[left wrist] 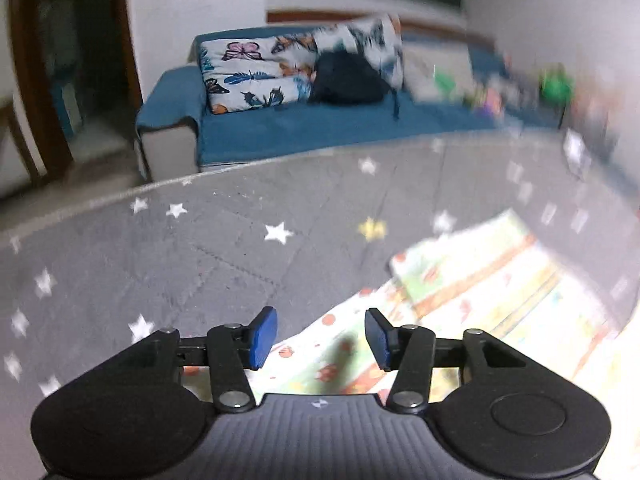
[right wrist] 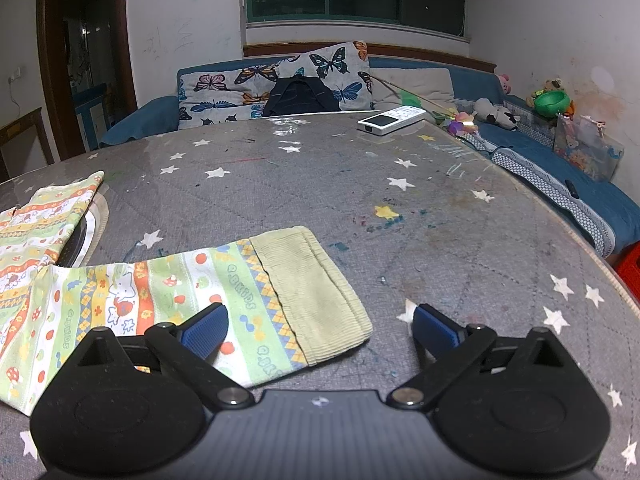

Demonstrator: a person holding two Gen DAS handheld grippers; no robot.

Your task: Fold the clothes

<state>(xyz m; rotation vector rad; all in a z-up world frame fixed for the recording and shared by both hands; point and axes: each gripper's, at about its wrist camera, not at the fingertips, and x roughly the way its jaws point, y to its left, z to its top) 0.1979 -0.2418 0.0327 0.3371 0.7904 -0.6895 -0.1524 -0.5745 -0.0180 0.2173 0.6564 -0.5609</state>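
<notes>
Child's patterned trousers (right wrist: 168,292) with green, orange and white stripes lie flat on the grey star-print table (right wrist: 360,184). One leg ends in a pale green ribbed cuff (right wrist: 316,288); the other leg (right wrist: 44,208) reaches to the far left. My right gripper (right wrist: 320,330) is wide open and empty, low over the cuff end, its left finger above the fabric. In the blurred left wrist view the trousers (left wrist: 480,288) lie to the right, and my left gripper (left wrist: 322,338) is open and empty above their near edge.
A white remote (right wrist: 390,119) lies at the table's far edge. Behind stands a blue sofa (right wrist: 560,160) with butterfly cushions (right wrist: 280,80), a dark bag (right wrist: 302,98) and toys (right wrist: 496,114). A red crate (right wrist: 630,268) sits at the right.
</notes>
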